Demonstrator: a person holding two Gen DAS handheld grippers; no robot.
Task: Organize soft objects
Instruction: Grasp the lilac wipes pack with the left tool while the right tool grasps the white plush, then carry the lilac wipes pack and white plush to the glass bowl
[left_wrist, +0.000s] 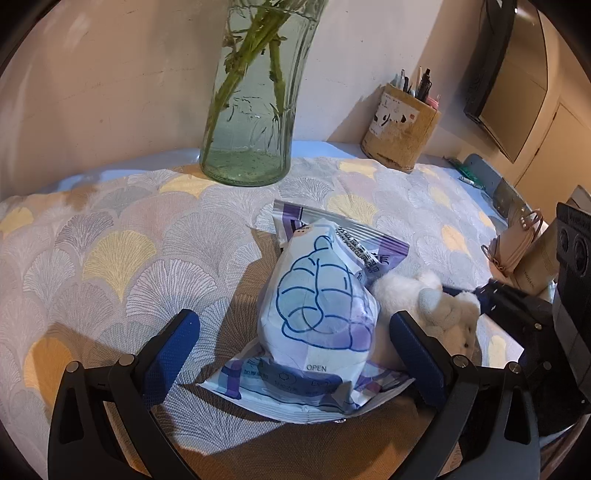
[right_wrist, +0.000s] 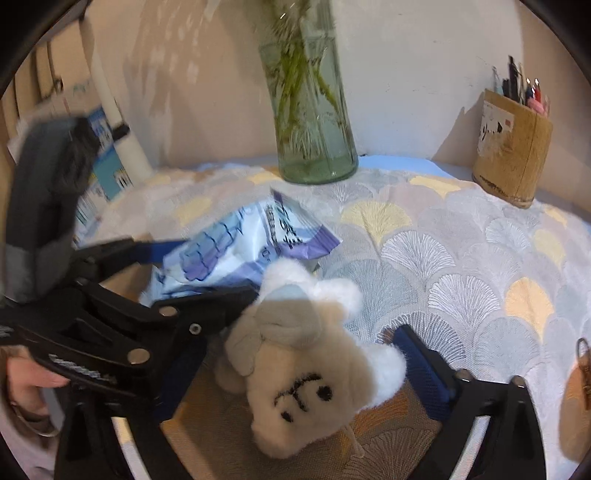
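- The tablecloth (left_wrist: 110, 258) looks like woven cloth, matt, with a fine raised weave in its fan pattern
- The packet (left_wrist: 317, 295) is thin plastic film, smooth and slightly glossy, crinkled at its sealed ends
- The plush toy (right_wrist: 306, 373) is fluffy white fabric, its face stitched in dark thread (the pile looks soft and matt)
- The vase (left_wrist: 255, 110) is clear greenish glass, glossy, with ribbed sides
- The pen holder (left_wrist: 402, 129) has a rough, cork-like or fibrous brown surface with a paper label
- The left gripper (left_wrist: 295, 354) has matt black plastic arms, blue textured pads and small shiny metal pins
- The right gripper (right_wrist: 295, 376) shows the same black arms and blue pads
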